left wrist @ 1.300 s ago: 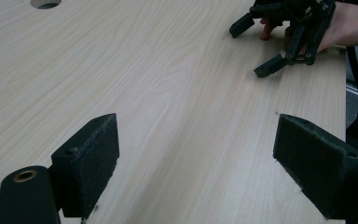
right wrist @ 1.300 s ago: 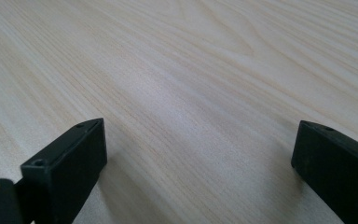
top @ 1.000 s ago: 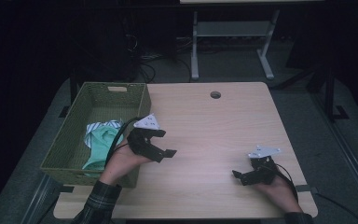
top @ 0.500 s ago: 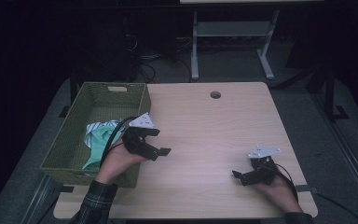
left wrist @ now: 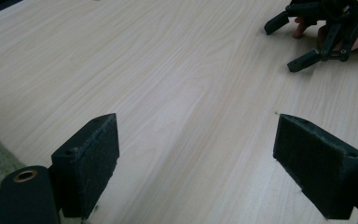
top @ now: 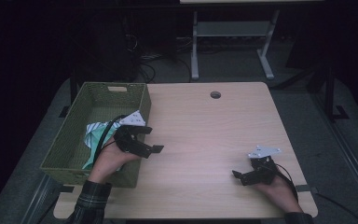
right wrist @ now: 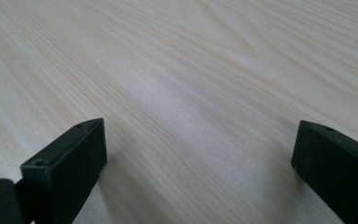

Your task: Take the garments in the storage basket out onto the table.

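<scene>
Green wicker makes up the basket [top: 70,149] at the table's left edge, and crumpled inside it lies a cloth [top: 95,133], white with mint-green parts; the dim light makes it hard to tell whether it is one piece or several. That cloth looks to be the work in hand, since it is the nearest loose thing to either tool.

At the basket's near right corner, the left gripper [top: 149,138] hovers with its jaws spread wide and nothing between them. In the left gripper view both black pads [left wrist: 86,165] frame bare wooden table [left wrist: 177,93], so this claw is released, aimed out across the tabletop rather than down at the cloth. Its place beside the rim suits a short reach into the basket, though the hand would have to turn first.

Well apart, near the front right corner, the right gripper [top: 243,177] rests low on the table, pointing left toward the middle. Its jaws also stand apart and hold nothing, with only pale wood grain between the pads [right wrist: 70,163] in the right gripper view. The left gripper view catches it too, at the far right [left wrist: 303,42], gaping. Parked there, it leaves the centre of the table free, probably as the spot where the cloth would be laid.
</scene>
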